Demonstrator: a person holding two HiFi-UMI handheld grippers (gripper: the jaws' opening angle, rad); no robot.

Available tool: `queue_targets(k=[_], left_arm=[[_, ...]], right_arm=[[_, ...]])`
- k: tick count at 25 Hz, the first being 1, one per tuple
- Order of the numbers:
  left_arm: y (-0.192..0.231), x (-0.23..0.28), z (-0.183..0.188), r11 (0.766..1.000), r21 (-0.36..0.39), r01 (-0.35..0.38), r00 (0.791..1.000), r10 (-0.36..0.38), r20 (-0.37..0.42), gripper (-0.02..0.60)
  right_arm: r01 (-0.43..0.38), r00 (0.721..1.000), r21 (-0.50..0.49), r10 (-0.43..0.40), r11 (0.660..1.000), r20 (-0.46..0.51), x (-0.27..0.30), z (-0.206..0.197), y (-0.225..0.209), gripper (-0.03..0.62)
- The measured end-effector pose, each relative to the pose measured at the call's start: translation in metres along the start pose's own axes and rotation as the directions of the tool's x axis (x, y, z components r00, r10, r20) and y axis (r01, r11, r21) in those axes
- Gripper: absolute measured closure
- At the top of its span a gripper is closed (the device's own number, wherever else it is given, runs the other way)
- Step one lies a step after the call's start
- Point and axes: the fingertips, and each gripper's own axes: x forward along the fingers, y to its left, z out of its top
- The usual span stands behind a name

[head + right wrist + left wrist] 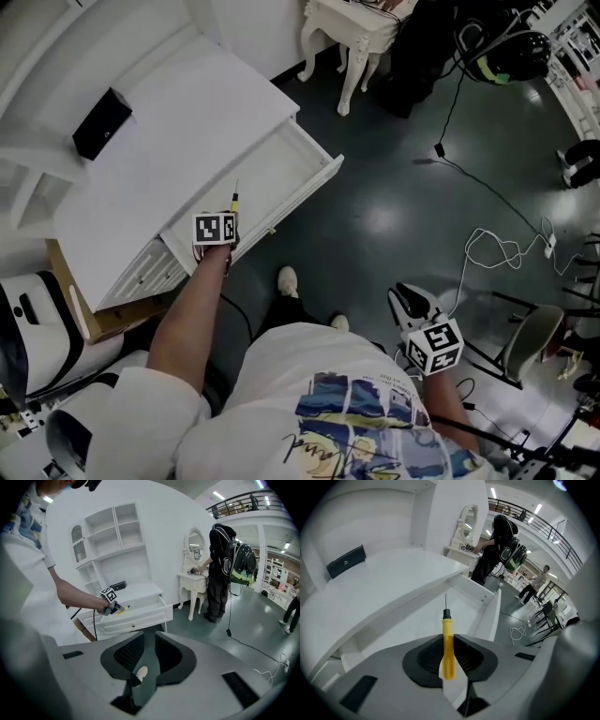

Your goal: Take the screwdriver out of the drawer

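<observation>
**Figure: screwdriver in the left gripper, above the open drawer.**

The left gripper [449, 645] is pinching the screwdriver [447, 623] by its yellow handle. The two dark pads are pressing on the handle from either side. The butt of the handle is lying back between the jaws, while the black collar and thin metal shaft are projecting beyond the tips. The tool is running straight along the line of the jaws.

The screwdriver is hanging in the air above the open white drawer [314, 171], not resting on the drawer's floor. Its tip is pointing over the drawer's interior. In the head view, gripper and tool are hovering over the drawer's front edge, near the end closest to the person's left arm [192, 314].

The right gripper [144, 651] is waiting well apart from the drawer, over the dark floor [394, 216] beside the person. Its jaws are standing spread with nothing between them. Only the floor and the toe of a pale shoe [139, 672] are showing through the gap.

A black box [101, 122] is sitting on the white desk top [178, 141] behind the drawer.
</observation>
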Motion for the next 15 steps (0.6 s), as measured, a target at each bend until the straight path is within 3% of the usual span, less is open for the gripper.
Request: queue_targets(k=[15], left_arm=[[-0.1, -0.112, -0.019, 0.998, -0.032, 0.056, 0.973, -0.048, 0.225, 0.505]], right_arm=[[-0.132, 0.989, -0.098, 0.138, 0.986, 0.049, -0.032, -0.036, -0.006, 0.559]])
